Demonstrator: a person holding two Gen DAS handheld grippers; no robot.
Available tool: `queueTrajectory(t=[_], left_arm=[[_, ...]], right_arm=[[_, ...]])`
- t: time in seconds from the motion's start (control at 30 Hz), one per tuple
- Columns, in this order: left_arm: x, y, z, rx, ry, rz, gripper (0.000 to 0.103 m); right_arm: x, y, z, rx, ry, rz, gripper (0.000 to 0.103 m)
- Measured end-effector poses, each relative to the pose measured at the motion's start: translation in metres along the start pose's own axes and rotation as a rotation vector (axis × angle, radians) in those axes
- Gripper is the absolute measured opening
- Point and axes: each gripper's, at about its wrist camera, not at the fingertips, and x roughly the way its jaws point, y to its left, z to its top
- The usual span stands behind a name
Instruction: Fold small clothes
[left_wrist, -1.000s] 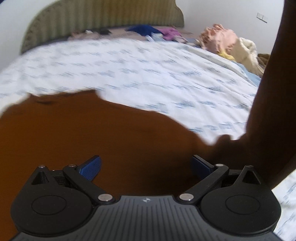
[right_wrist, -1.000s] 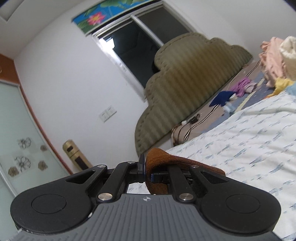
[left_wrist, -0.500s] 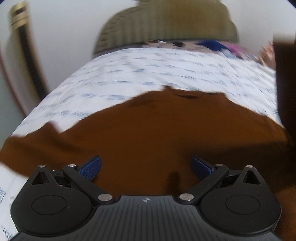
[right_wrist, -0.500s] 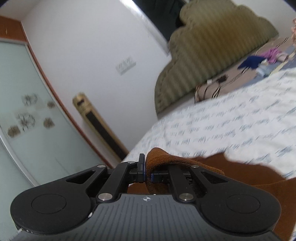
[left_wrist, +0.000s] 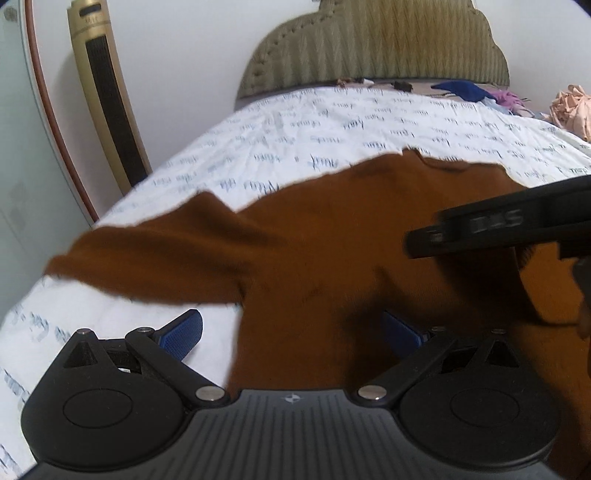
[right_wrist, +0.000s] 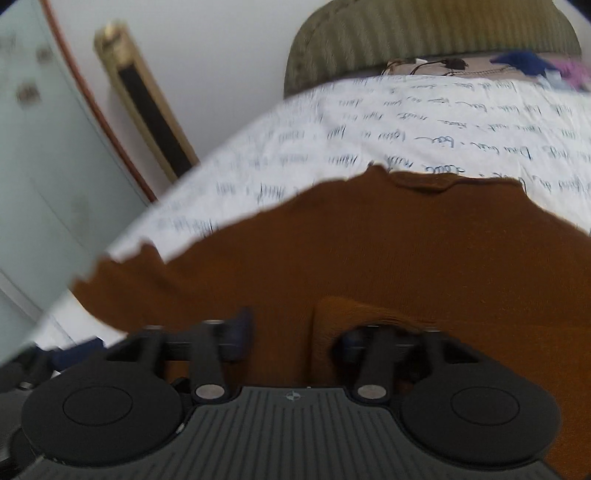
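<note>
A brown knit sweater (left_wrist: 332, 229) lies spread on the white printed bedsheet (left_wrist: 295, 147), one sleeve (left_wrist: 147, 258) stretched to the left. My left gripper (left_wrist: 291, 332) is open and empty just above the sweater's lower part. My right gripper (right_wrist: 291, 332) is open over the sweater (right_wrist: 369, 251); a fold of brown cloth (right_wrist: 351, 314) still drapes over its right finger. The right gripper's body (left_wrist: 509, 225) shows at the right of the left wrist view.
An olive padded headboard (left_wrist: 376, 44) stands at the far end. Blue and pink clothes (left_wrist: 465, 90) and a peach pile (left_wrist: 570, 110) lie near it. A gold tower fan (left_wrist: 107, 92) and a glass door (left_wrist: 22, 147) stand left of the bed.
The right gripper came down from pointing at the wall to the sweater and opened its jaws. The left gripper swung left, and the sweater now lies spread flat with a sleeve out.
</note>
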Motion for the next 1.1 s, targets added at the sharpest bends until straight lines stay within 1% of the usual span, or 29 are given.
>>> queueTrajectory(t=[0.07, 0.13, 0.17, 0.2, 0.23, 0.27, 0.3, 0.33, 0.4, 0.43, 0.5, 0.53, 0.63, 0.67, 0.77, 0.8, 0.87, 1.0, 1.07, 1.1], left_arm=[[0.000, -0.002, -0.003, -0.002, 0.006, -0.027, 0.103], [-0.004, -0.006, -0.006, -0.002, -0.009, -0.058, 0.103], [-0.005, -0.010, -0.005, -0.003, -0.018, -0.069, 0.103], [-0.008, -0.014, -0.004, -0.007, -0.033, -0.082, 0.103], [-0.010, -0.016, -0.003, -0.018, -0.046, -0.092, 0.103], [-0.012, -0.018, -0.002, -0.033, -0.056, -0.100, 0.103], [-0.014, -0.019, -0.001, -0.057, -0.063, -0.114, 0.103], [-0.015, -0.019, -0.001, -0.079, -0.067, -0.127, 0.103], [-0.016, -0.019, 0.000, -0.129, -0.065, -0.145, 0.103], [-0.016, -0.018, 0.000, -0.147, -0.064, -0.147, 0.103], [-0.018, -0.019, -0.002, -0.174, -0.059, -0.160, 0.103], [-0.019, -0.020, -0.002, -0.178, -0.058, -0.164, 0.103], [-0.023, -0.032, -0.001, -0.161, -0.059, -0.177, 0.103], [-0.024, -0.038, 0.002, -0.148, -0.059, -0.190, 0.103], [-0.031, -0.058, 0.009, -0.104, -0.083, -0.228, 0.103], [-0.033, -0.071, 0.013, -0.074, -0.091, -0.246, 0.103], [-0.032, -0.094, 0.021, -0.022, -0.086, -0.267, 0.103], [-0.025, -0.145, 0.035, 0.042, -0.085, -0.300, 0.103], [-0.013, -0.170, 0.040, 0.092, -0.068, -0.294, 0.103], [-0.008, -0.182, 0.040, 0.122, -0.055, -0.283, 0.103]], right_arm=[[0.001, 0.028, 0.001, -0.126, 0.031, -0.066, 0.069], [-0.005, 0.047, 0.005, -0.234, 0.047, -0.092, 0.074], [-0.007, 0.057, 0.009, -0.283, 0.072, -0.112, 0.087], [-0.008, 0.065, 0.014, -0.318, 0.103, -0.130, 0.095], [-0.010, 0.069, 0.019, -0.330, 0.132, -0.130, 0.095], [-0.011, 0.069, 0.026, -0.309, 0.178, -0.113, 0.094], [-0.013, 0.065, 0.035, -0.248, 0.220, -0.082, 0.094], [-0.016, 0.059, 0.043, -0.178, 0.237, -0.046, 0.094], [-0.027, 0.046, 0.055, -0.066, 0.241, 0.028, 0.094], [-0.033, 0.040, 0.059, -0.016, 0.235, 0.049, 0.094], [-0.047, 0.029, 0.064, 0.043, 0.186, 0.102, 0.094], [-0.052, 0.022, 0.065, 0.064, 0.154, 0.121, 0.094], [-0.074, 0.003, 0.062, 0.143, 0.068, 0.226, 0.092], [-0.081, -0.003, 0.060, 0.153, 0.043, 0.209, 0.092], [-0.099, -0.026, 0.045, 0.130, -0.023, 0.041, 0.092], [-0.103, -0.040, 0.037, 0.147, -0.034, 0.005, 0.091], [-0.109, -0.073, 0.019, 0.221, -0.036, -0.058, 0.088], [-0.119, -0.134, -0.020, 0.335, -0.048, -0.228, 0.087], [-0.120, -0.156, -0.039, 0.381, -0.039, -0.267, 0.087], [-0.120, -0.166, -0.048, 0.416, -0.041, -0.276, 0.084]])
